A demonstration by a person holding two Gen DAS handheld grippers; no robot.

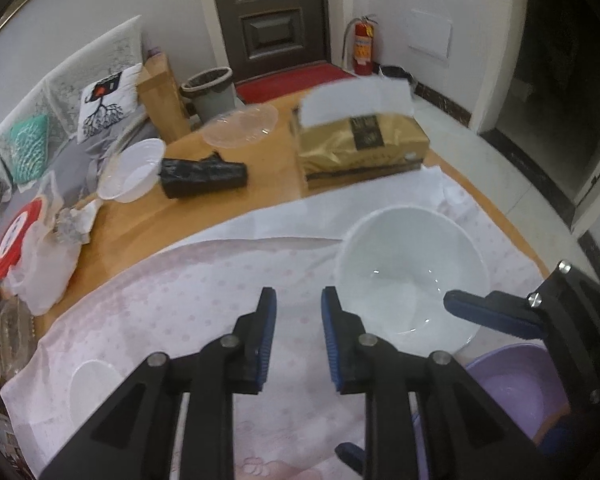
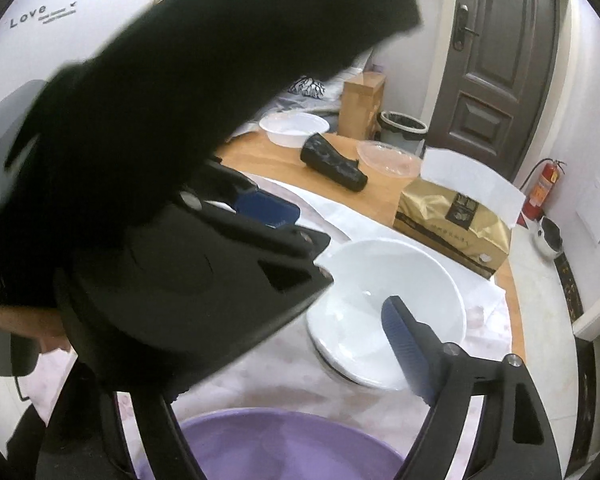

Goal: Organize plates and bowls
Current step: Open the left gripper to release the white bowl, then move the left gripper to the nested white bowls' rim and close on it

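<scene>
- My left gripper (image 1: 299,304) hangs over the pink-dotted cloth (image 1: 172,300) that covers the near part of the tabletop; its blue pads stand a narrow gap apart with nothing between them, so it is released and empty.
- The white bowl (image 1: 412,264) sits upright on the cloth toward the tabletop's right edge, just right of my left gripper's right finger.
- My right gripper (image 1: 480,312) reaches in from the right, one blue pad over the bowl's near right rim. In its own view that finger (image 2: 404,344) lies over the bowl's inside; the other finger is hidden behind the left gripper's black body, so I cannot tell whether the pads press on the rim, though the jaws stand wide.
- A purple basin (image 2: 268,444) sits at the near edge, just beside the bowl and below my right gripper.
- A small white plate (image 1: 94,392) lies flat on the cloth near the near left corner.
- On the bare wood at the far side: a gold tissue pack (image 1: 360,148), a black roll (image 1: 204,178), a clear plastic bowl (image 1: 240,124) and a white plastic bowl (image 1: 134,170) at the left edge.
</scene>
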